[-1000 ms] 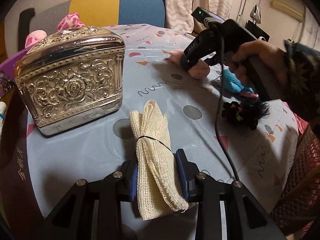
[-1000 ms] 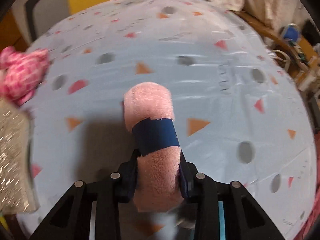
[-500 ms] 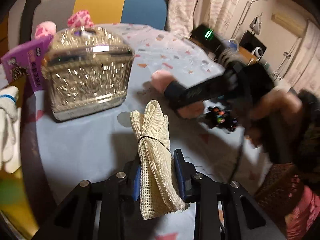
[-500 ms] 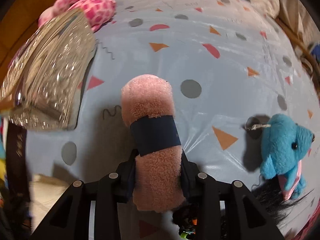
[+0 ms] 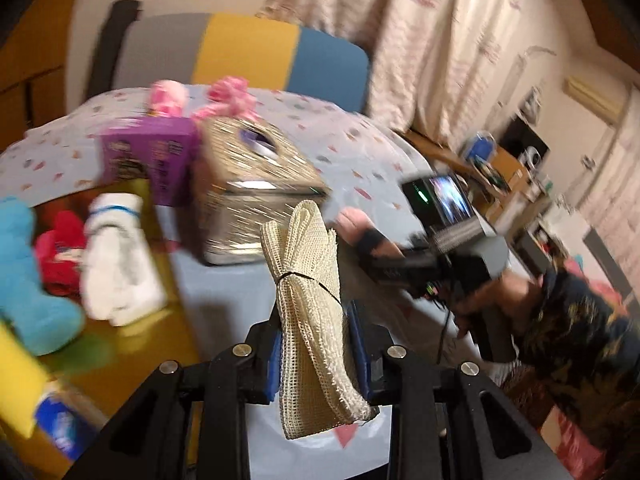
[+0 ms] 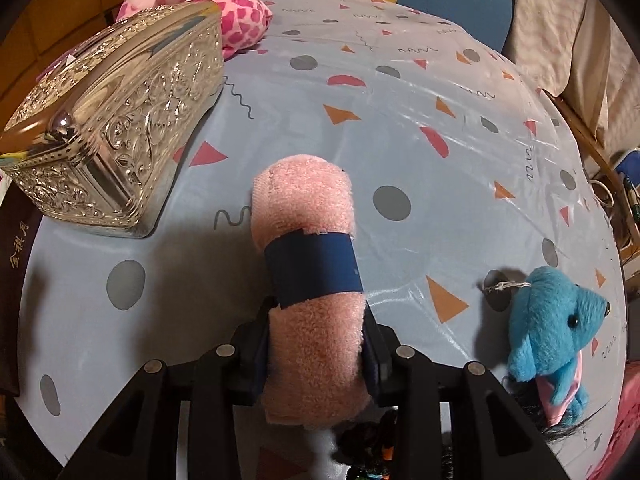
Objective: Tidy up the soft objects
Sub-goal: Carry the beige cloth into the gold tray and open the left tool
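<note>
**Two rolled cloths, one in each gripper**

Two bundles are in our hands. Our left gripper is clamped on a cream mesh cloth roll, tied round its middle with a thin dark band and held well above the table. Our right gripper is clamped on a pink fleece roll wrapped with a dark blue band, also held over the patterned tablecloth.

In the right wrist view, we see an embossed silver box to the left, a pink spotted plush just behind it, and a blue plush animal at the right near the table's edge. Something with dark hair lies just below the blue plush, partly hidden. At the far left edge a dark surface carries gold characters; we make out three, but cannot read them with certainty.

In the left wrist view, which is blurred, a purple box stands beside the silver box; its printing is too smeared to read. On a yellowish surface to the left lie a white rolled cloth, a red soft item and a blue plush item. A blue-labelled object sits at the lower left, its writing unreadable. The person's sleeve shows at right, behind the right gripper's small lit screen.
</note>
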### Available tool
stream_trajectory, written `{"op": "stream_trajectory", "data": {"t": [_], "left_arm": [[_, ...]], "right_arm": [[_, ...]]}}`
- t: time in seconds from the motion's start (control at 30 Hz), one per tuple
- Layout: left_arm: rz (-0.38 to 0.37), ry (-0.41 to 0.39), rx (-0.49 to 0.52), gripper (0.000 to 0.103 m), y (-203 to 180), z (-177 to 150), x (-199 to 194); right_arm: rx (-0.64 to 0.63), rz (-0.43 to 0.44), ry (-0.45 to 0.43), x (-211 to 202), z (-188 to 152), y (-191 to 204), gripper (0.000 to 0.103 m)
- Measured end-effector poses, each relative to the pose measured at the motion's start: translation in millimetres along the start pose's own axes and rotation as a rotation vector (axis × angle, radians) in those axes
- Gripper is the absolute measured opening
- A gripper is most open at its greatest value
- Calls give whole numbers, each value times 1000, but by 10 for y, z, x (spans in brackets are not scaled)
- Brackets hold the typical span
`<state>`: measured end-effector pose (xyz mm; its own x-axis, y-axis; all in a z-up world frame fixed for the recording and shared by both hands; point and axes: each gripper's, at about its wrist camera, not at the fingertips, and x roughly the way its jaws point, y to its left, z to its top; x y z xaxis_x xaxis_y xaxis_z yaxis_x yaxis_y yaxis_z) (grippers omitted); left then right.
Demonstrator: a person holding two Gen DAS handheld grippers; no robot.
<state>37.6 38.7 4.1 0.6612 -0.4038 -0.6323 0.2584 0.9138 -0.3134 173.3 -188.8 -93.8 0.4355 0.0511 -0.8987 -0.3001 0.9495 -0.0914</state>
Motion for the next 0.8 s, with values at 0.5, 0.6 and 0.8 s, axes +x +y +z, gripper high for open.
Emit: {"op": "stream_trajectory", "data": {"t": [0.5,0.6,0.8], "left_arm": [[168,50,-434,31,1220,-236,-121],[162,79,-435,41,1192,-270,-35],[202,46,-382,56,1104,-188,-75]], "right_arm": [[-29,-15,-11,-52,87,119,38],[-28,-13,-11,-47,92,114,38],[-30,-12,-11,-30,109,117,38]]}}
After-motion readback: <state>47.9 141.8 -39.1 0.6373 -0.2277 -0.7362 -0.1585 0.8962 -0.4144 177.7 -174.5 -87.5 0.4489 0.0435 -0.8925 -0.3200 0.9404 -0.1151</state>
